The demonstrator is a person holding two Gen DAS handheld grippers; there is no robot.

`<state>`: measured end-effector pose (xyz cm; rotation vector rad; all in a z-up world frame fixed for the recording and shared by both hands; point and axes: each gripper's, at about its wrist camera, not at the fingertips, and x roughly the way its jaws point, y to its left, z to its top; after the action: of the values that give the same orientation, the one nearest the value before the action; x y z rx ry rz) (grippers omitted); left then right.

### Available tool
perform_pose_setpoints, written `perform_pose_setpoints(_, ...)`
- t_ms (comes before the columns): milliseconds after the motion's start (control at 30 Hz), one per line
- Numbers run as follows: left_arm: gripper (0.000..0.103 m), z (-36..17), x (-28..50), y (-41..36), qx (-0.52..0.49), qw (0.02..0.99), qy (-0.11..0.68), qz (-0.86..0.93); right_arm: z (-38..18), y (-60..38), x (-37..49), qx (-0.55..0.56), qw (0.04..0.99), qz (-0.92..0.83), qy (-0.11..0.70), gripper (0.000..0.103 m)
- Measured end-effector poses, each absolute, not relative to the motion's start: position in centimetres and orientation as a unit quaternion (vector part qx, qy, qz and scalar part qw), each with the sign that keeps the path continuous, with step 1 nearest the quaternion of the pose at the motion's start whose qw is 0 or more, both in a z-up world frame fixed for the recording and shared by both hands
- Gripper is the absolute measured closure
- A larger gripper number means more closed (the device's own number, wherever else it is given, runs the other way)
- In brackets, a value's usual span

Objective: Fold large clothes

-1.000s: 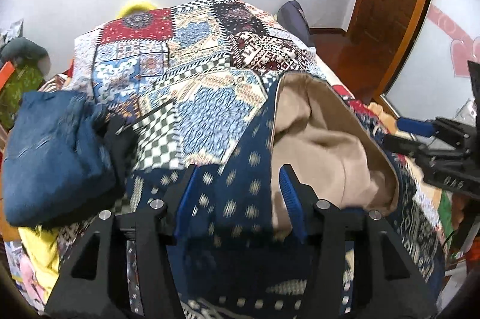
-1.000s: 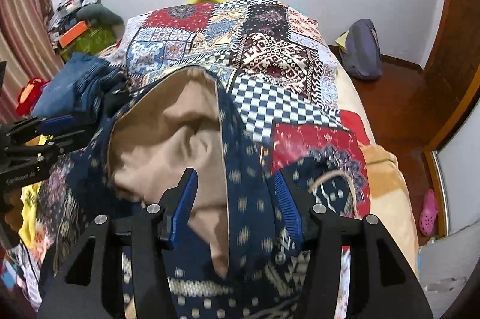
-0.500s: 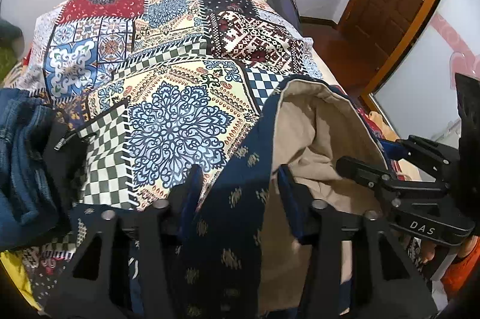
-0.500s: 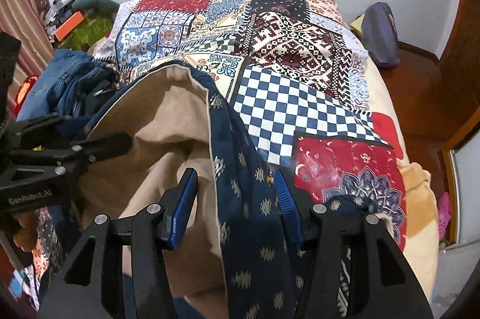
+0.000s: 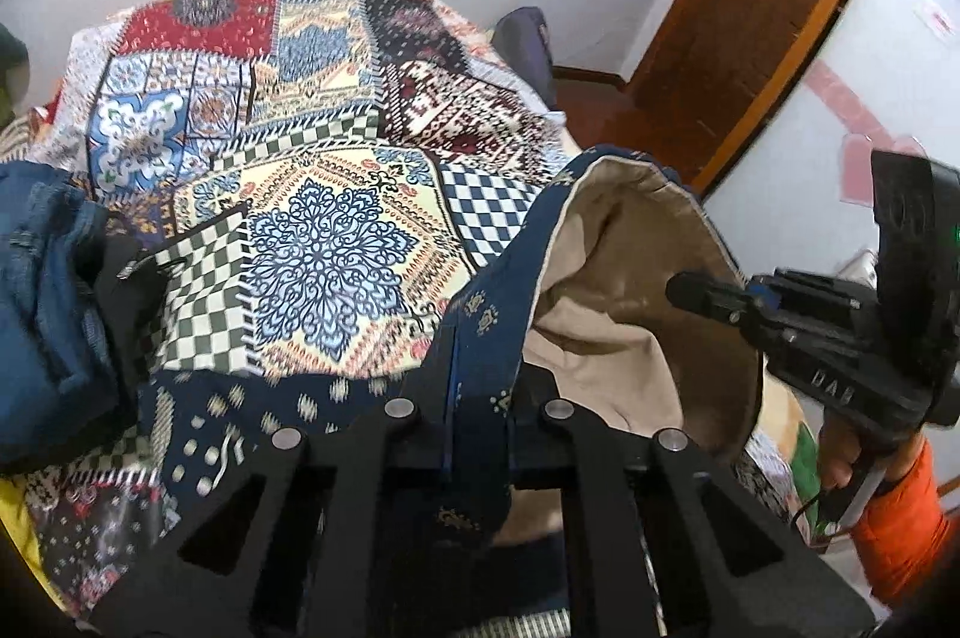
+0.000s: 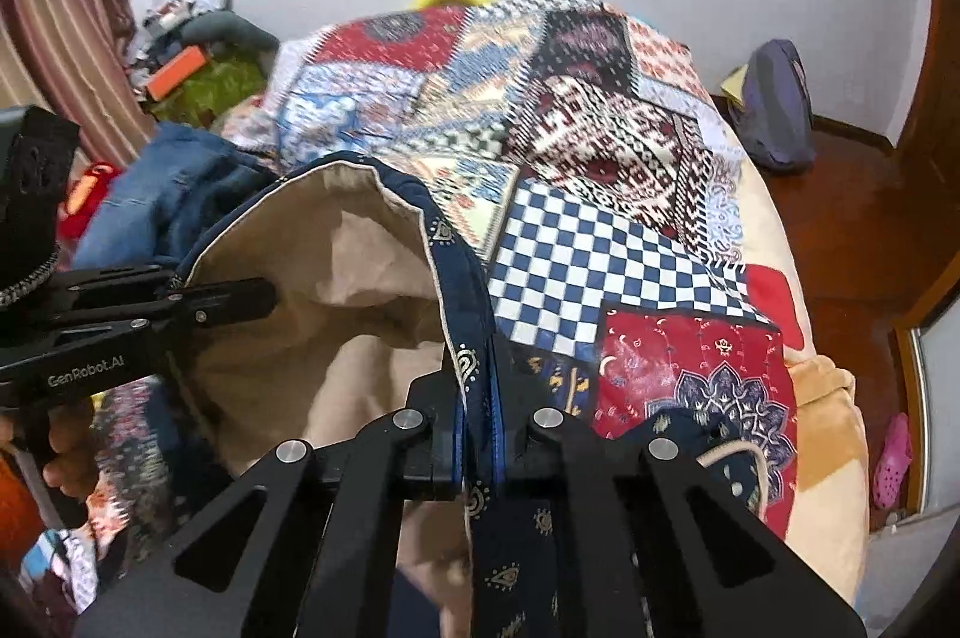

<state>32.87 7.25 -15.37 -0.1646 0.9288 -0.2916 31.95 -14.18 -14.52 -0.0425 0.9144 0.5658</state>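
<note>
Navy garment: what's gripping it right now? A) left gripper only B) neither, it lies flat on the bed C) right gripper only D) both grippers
D: the left gripper and the right gripper are each shut on a navy edge of the navy garment, its tan lining held open between them.

Both grippers on the navy garment, over the quilt.
My left gripper (image 5: 480, 374) pinches the garment's (image 5: 498, 302) navy edge, tan lining (image 5: 624, 290) billowing open rightward; my right gripper (image 5: 714, 299) reaches in against the lining. Jeans (image 5: 42, 290) heaped left on the quilt (image 5: 324, 242).
</note>
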Motion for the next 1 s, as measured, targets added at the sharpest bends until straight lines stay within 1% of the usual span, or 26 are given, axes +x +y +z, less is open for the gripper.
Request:
perform_pose_setpoints(133,0.093,-14.3,29.4,6.9,-0.064,0.882,0.445,-0.144,-12.5,-14.6,29.0,-0.040,0.863,0.277,0.420,0.097)
perform_pose_setpoints(300,0.092,-14.3,25.5,6.9,-0.067,0.875,0.456,-0.151,-11.3,-15.1,24.8,-0.055,0.857,0.292,0.421,0.097)
perform_pose_setpoints(600,0.092,-16.4,19.5,6.3,-0.033,0.860,0.488,-0.144,-13.0,-15.3,19.2,-0.053,0.834,0.306,0.456,0.096)
perform_pose_setpoints(667,0.089,-17.0,18.5,6.2,-0.024,0.857,0.496,-0.138,-13.3,-15.3,18.2,-0.060,0.833,0.303,0.460,0.096)
perform_pose_setpoints(733,0.082,-17.4,17.7,6.1,-0.016,0.854,0.503,-0.134,-13.6,-15.3,17.6,-0.069,0.829,0.298,0.468,0.094)
perform_pose_setpoints(800,0.079,-17.3,16.7,6.1,-0.009,0.854,0.504,-0.132,-13.6,-15.6,17.0,-0.074,0.826,0.295,0.475,0.092)
perform_pose_setpoints(1000,0.079,-14.2,14.5,6.4,0.003,0.874,0.468,-0.133,-12.0,-16.9,15.5,-0.069,0.834,0.295,0.461,0.091)
